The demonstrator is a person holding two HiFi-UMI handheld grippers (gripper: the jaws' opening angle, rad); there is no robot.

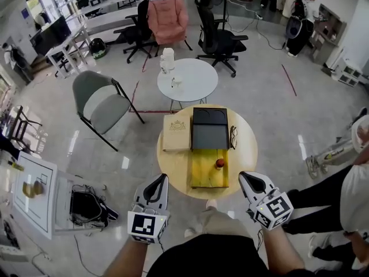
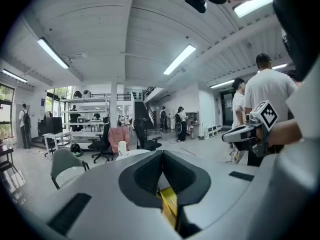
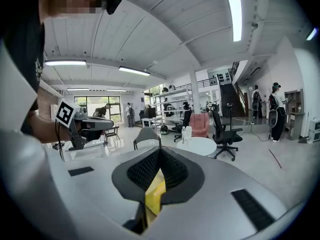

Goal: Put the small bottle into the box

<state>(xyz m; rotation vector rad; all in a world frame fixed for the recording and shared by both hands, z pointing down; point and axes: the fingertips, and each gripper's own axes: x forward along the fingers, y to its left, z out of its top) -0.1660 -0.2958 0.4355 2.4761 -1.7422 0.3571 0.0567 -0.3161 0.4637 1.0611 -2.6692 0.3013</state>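
Box [image 1: 209, 137] lies open to receive; small bottle [image 1: 219, 164] stands near it on yellow mat [image 1: 204, 175]. Left gripper [image 1: 161, 178] and right gripper [image 1: 245, 176], both clenched empty, hover short of table [image 1: 248, 149].

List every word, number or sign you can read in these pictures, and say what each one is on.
No text in any view can be read.
Tan box: a gold emblem on top, too small to read.
Left gripper and right gripper: the cubes carry black-and-white square patterns, with no letters or numbers.
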